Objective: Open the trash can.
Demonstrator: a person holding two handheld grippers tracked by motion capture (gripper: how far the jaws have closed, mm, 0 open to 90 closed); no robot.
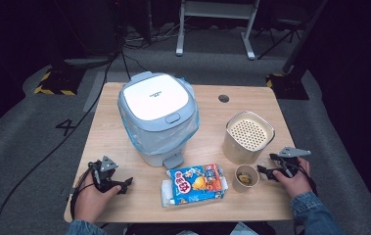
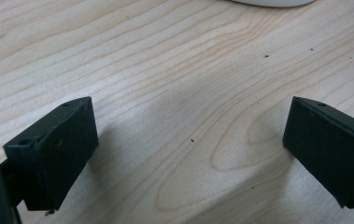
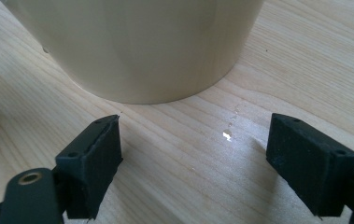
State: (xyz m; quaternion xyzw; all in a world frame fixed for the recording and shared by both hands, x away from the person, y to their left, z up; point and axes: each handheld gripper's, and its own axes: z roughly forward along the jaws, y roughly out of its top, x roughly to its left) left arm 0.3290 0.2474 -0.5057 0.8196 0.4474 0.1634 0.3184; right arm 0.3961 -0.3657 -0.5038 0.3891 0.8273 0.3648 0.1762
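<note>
Both grippers parked w/ jaws wide apart, nothing held, at the lower edge of the table [image 1: 124,205].

Left gripper [image 1: 124,185] is seen lower left of the high view, resting on bare wood w/ the hand [image 1: 94,196] around it; in the left gripper view only wood grain is seen btwn its jaws, and a white rim shows at the top edge. Right gripper [image 1: 266,166] is seen lower right, jaws spread and empty, pointed toward frame left at the small paper cup [image 1: 246,177], near it but apart. Tall beige container [image 1: 248,137] w/ perforated top stands just above that cup; its wall [image 3: 137,46] is seen ahead of the right jaws, untouched. Snack bag [image 1: 196,184] lies flat at lower centre, just left of the cup. Lidded bin [image 1: 157,115] w/ liner is seen at centre.
</note>
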